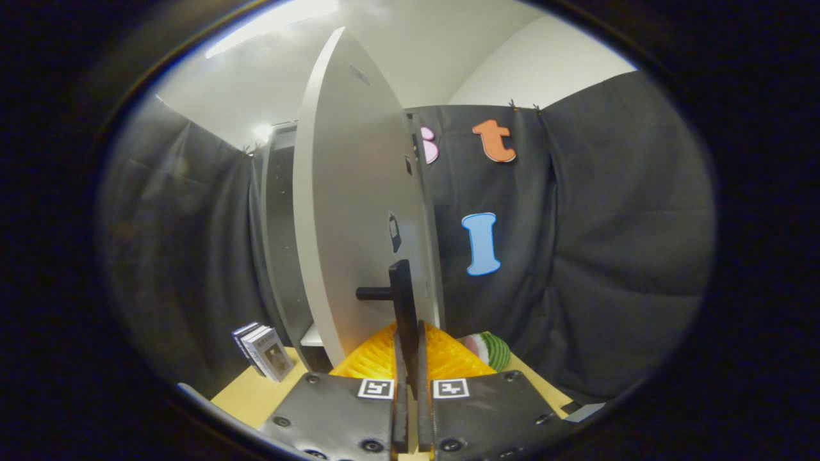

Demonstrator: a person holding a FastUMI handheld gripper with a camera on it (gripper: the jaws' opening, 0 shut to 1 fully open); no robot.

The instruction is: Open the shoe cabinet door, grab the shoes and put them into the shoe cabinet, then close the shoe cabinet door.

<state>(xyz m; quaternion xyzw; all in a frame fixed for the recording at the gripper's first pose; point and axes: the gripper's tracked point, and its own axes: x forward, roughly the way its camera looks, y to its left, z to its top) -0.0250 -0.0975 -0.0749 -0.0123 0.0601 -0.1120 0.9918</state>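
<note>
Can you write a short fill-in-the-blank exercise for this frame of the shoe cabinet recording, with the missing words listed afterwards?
1. The gripper has its fingers closed on the cabinet door's black ____.
2. The white shoe cabinet door stands ____, with the dark inside of the cabinet showing beside it.
3. On the floor beside the cabinet stands a small stack of ____.
4. Just beyond the fingers lies a ridged ____-coloured mat.

Missing words: handle; open; books; yellow

Black cloth walls [615,224], white ceiling [416,45] w/ bright strip light [269,22], prob. wood tabletop [246,400].
</note>
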